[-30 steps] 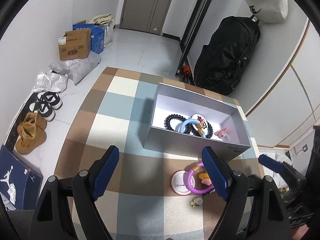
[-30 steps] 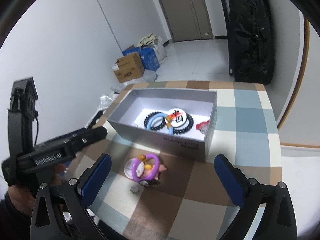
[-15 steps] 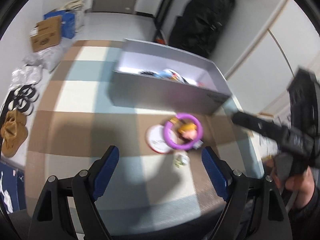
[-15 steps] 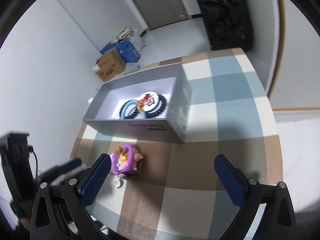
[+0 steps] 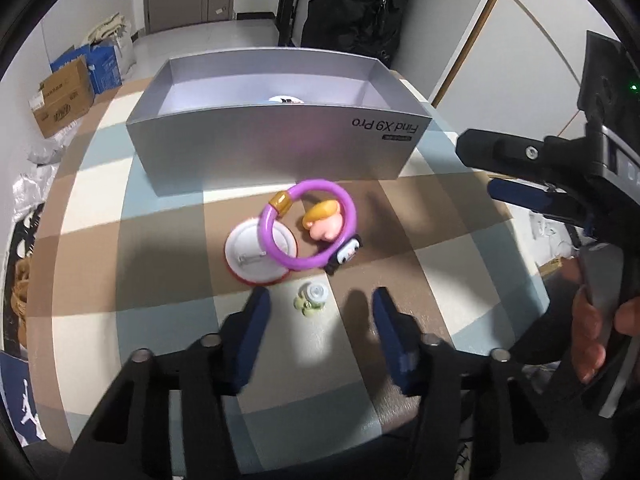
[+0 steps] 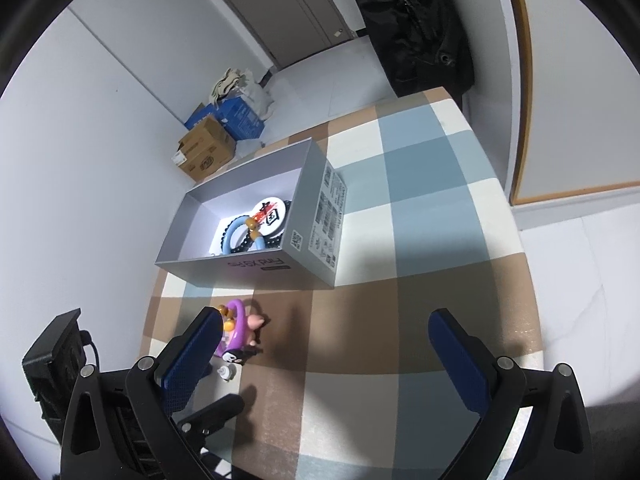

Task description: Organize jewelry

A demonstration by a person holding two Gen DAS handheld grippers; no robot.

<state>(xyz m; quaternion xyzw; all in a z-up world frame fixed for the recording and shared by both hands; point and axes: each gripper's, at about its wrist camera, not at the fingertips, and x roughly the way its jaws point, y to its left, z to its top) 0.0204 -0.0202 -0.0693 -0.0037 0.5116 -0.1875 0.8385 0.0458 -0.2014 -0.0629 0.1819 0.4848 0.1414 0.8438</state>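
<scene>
A grey open box [image 5: 276,152] stands on the checked table; it shows in the right wrist view [image 6: 256,268] with black bead bracelets, a blue ring and a round badge [image 6: 270,212] inside. In front of it lie a purple bracelet [image 5: 310,226], a white round badge [image 5: 256,254], a pink figure [image 5: 326,222], a small black-and-white charm [image 5: 344,254] and a small pale green stud [image 5: 312,296]. My left gripper [image 5: 320,314] is open, low over the table, its fingers either side of the stud. My right gripper [image 6: 324,356] is open and empty, above the table's near right part.
The checked tablecloth [image 6: 420,184] ends close to a white wall at the right. A black bag [image 5: 352,4] stands behind the box. Cardboard and blue boxes [image 5: 64,88] and shoes lie on the floor at the left. The right hand-held gripper [image 5: 560,184] reaches in at the right.
My left gripper has dropped and moved closer to the loose pieces, its jaws narrowed around the green stud. My right gripper has swung to the right and risen, still open.
</scene>
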